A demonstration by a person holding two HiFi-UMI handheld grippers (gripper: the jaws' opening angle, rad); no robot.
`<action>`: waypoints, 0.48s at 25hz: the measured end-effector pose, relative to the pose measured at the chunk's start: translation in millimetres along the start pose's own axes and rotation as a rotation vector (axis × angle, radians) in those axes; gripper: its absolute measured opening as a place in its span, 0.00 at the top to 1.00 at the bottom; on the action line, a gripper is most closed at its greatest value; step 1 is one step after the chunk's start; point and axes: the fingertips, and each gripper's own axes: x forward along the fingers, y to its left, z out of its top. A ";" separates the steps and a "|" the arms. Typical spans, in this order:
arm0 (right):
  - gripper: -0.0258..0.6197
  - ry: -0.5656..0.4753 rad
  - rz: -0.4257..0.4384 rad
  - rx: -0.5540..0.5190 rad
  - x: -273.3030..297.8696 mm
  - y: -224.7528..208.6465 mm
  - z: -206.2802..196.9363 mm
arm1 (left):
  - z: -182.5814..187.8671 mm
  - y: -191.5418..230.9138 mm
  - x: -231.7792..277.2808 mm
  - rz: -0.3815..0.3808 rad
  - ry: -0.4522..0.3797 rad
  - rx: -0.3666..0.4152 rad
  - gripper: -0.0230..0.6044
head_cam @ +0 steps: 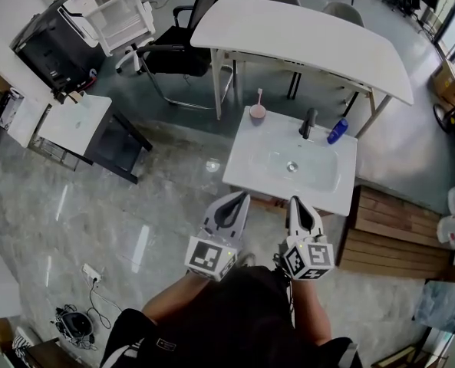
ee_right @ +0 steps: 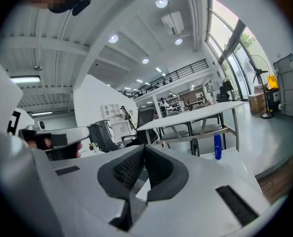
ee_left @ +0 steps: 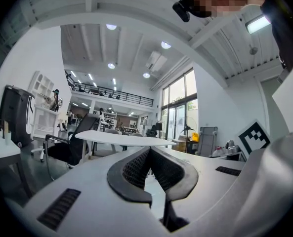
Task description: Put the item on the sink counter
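Already on the white sink counter (head_cam: 250, 167): blue bottle (head_cam: 337, 131), upright just right of the faucet (head_cam: 308, 123), print too small to read. Pink cup (head_cam: 258, 113) at back left. Left gripper (head_cam: 239, 195) and right gripper (head_cam: 298, 200) hover at the counter's front edge, jaws pressed together, nothing between.
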 end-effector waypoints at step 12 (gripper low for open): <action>0.94 -0.009 0.030 -0.004 -6.9 53.1 -0.1 | 1.0 24.8 -23.5 0.002 -0.033 -0.046 0.94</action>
